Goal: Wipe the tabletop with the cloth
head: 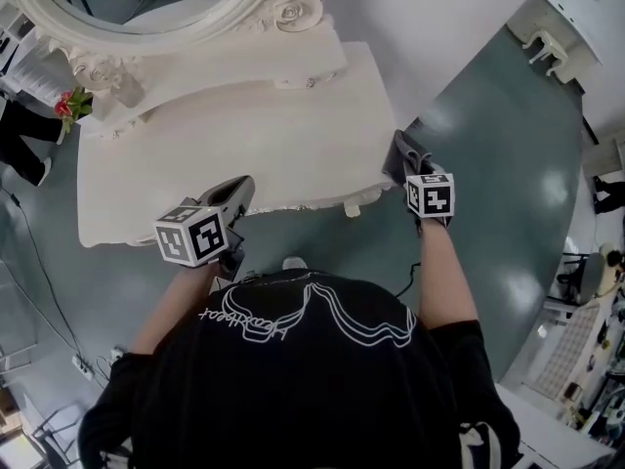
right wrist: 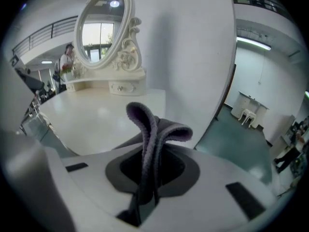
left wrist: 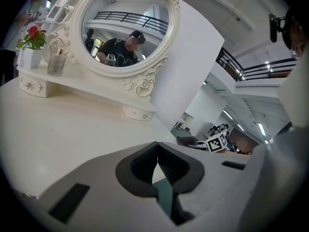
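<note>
The white dressing tabletop (head: 225, 154) lies in front of me. A dark grey cloth (right wrist: 145, 124) is folded and pinched between the jaws of my right gripper (right wrist: 152, 164), with its loop sticking up past the tips. In the head view that right gripper (head: 401, 160) holds the cloth (head: 396, 149) at the table's right front corner. My left gripper (head: 237, 191) hovers over the front edge, left of centre. Its jaws are shut with nothing between them (left wrist: 157, 152), and the tabletop (left wrist: 72, 129) stretches ahead of them.
An ornate oval mirror (head: 146, 8) stands on a raised shelf (head: 244, 71) at the back of the table. Red flowers in a white pot (left wrist: 31, 45) and a glass bottle (left wrist: 56, 62) sit on the shelf's left end. Green floor (head: 488, 164) surrounds the table.
</note>
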A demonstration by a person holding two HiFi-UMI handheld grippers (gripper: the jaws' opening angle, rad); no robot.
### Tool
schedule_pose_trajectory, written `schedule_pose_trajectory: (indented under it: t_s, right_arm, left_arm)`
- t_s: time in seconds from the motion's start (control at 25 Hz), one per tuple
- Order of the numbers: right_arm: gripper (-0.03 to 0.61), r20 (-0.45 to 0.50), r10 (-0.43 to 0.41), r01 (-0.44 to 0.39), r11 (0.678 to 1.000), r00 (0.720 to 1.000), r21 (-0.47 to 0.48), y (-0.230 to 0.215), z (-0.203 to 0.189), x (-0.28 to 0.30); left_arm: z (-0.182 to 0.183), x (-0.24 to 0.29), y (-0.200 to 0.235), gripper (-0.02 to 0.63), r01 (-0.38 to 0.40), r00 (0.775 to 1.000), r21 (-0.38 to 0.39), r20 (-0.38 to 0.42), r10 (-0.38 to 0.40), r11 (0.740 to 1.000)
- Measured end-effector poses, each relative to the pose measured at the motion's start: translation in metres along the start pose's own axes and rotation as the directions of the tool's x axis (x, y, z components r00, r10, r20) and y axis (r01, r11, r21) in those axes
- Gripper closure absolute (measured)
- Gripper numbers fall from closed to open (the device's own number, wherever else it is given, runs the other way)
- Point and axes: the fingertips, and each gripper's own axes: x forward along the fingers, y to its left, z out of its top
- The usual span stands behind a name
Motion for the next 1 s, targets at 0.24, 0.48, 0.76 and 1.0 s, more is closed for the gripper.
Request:
schedule_pose_trajectory:
  t_s: [0.24,0.48,0.76,1.0]
  right_arm:
    - [0.529,0.243,0.182,-0.185,0.983,0.953,-0.011,0.072,0.073,-0.052]
    - [0.529,0.405,0.404,-0.408,0.909,0.82,-0.079,0.175,0.137,-0.112]
    - [0.529,0.5,0.55,-0.578,0.808,0.669,-0.115,0.269,0.175,-0.164]
    - [0.531,0.515,0.619,-0.629,0.755,0.593,-0.182,0.324,0.187,-0.19]
  left_arm:
    - [0.02,-0.027,0.003,0.609,0.01,0.998,-0.002,0.065,-0.009,1.0]
    - [0.044,-0.071,0.003,0.609,0.03,0.99,0.019,0.134,-0.032,0.999]
    - [0.068,-0.133,0.0,0.609,0.02,0.979,0.16,0.197,-0.052,0.987]
    - [0.076,-0.167,-0.003,0.609,0.041,0.969,0.208,0.23,-0.089,0.977]
